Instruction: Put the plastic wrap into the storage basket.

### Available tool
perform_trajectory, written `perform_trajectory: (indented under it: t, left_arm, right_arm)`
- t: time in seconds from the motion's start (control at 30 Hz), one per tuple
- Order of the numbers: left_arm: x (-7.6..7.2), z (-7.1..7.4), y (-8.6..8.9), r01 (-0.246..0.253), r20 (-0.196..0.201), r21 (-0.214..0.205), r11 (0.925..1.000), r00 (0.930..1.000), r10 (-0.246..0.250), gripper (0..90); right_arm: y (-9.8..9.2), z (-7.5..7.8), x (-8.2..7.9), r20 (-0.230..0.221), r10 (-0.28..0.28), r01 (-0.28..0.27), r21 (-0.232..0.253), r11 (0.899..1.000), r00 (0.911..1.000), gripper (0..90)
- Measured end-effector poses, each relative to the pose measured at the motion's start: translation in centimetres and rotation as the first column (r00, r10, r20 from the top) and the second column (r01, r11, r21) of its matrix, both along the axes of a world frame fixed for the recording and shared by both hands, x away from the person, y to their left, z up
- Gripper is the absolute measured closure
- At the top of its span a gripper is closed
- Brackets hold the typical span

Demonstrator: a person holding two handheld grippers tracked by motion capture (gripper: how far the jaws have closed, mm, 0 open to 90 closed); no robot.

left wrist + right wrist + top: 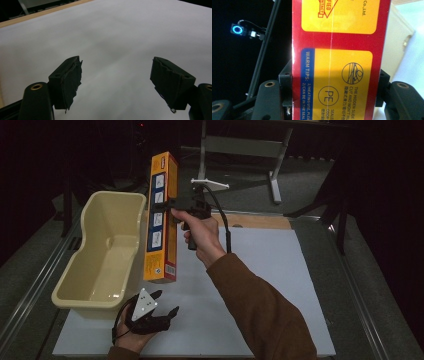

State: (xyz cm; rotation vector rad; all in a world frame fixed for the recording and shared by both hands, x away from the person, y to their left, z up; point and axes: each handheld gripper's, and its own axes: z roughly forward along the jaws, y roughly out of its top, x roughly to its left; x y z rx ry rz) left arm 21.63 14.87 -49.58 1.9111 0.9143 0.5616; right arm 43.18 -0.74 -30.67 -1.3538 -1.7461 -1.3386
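A long orange and yellow box (161, 217) hangs upright in the air above the white mat, close to the right rim of the cream tub (102, 251). My right gripper (172, 210) is shut on the box at mid-height, reaching in from the right. In the right gripper view the box (340, 60) sits between the two black jaws, pads pressed on both its sides. My left gripper (162, 304) rests low on the mat near the front edge, below the tub's near corner. Its black pads (72, 80) stand wide apart with bare mat between them.
The cream tub is empty and takes up the left part of the white mat (270, 285). A wooden strip (255, 221) runs along the mat's far edge. A grey metal stand (240, 150) rises behind the table. A metal rail (30, 295) borders the table's left side.
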Motion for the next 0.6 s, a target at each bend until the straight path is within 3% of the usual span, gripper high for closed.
perform_trajectory:
  t: [0.33,0.6]
  left_arm:
    - [-0.1,0.1,0.0,0.003,0.006,-0.008,1.0,1.0,-0.003,24.6]
    - [-0.2,0.1,-0.1,0.003,0.016,0.011,0.9999,0.9999,-0.003,24.6]
  right_arm:
    - [1.7,-0.9,0.0,-0.031,-0.016,0.017,0.023,1.0,0.9994,39.8]
    - [3.0,-1.1,0.0,-0.042,-0.027,0.029,0.039,0.999,0.9987,39.8]
